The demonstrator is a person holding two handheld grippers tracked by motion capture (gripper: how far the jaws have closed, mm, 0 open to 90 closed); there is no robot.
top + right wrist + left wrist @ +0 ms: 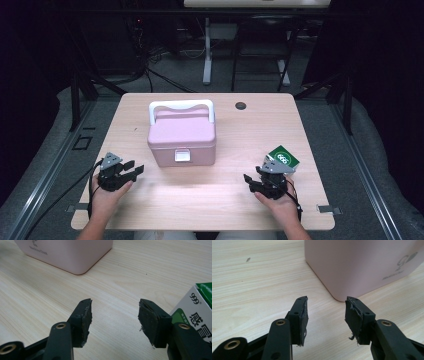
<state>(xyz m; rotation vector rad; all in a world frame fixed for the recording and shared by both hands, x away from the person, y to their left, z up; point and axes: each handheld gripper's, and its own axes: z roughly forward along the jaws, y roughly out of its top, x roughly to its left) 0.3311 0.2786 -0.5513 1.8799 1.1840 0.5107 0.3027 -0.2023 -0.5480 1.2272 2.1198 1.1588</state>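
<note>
Your left gripper [131, 170] sits at the lower left of the high view, its jaws spread wide with nothing between them, pointing toward the pink storage box [182, 136] that stands a little left of centre on the wooden table [210, 200]. In the left gripper view the box [362, 262] takes the upper right of the frame; only one rounded bottom corner and part of a side wall show, with the rest cut off by the frame's top and right edges. A faint grey logo near the right edge is partly cropped, and its small lettering is too blurred to read. That corner lies just beyond your right-hand fingertip [352, 312], near it but apart.

Your right gripper [254, 182] is at the lower right of the high view, also wide open and holding nothing. The green and white medicine carton [283, 157] lies just behind it, partly covered by the gripper's grey plate (so its full outline is hidden). In the right gripper view the carton [197, 307] is cut off at the right edge, with "999" and part of some larger characters legible; whether it touches the right-hand finger [150, 322] you cannot tell. The box [67, 252] appears at the upper left there, its top cropped away.
</note>
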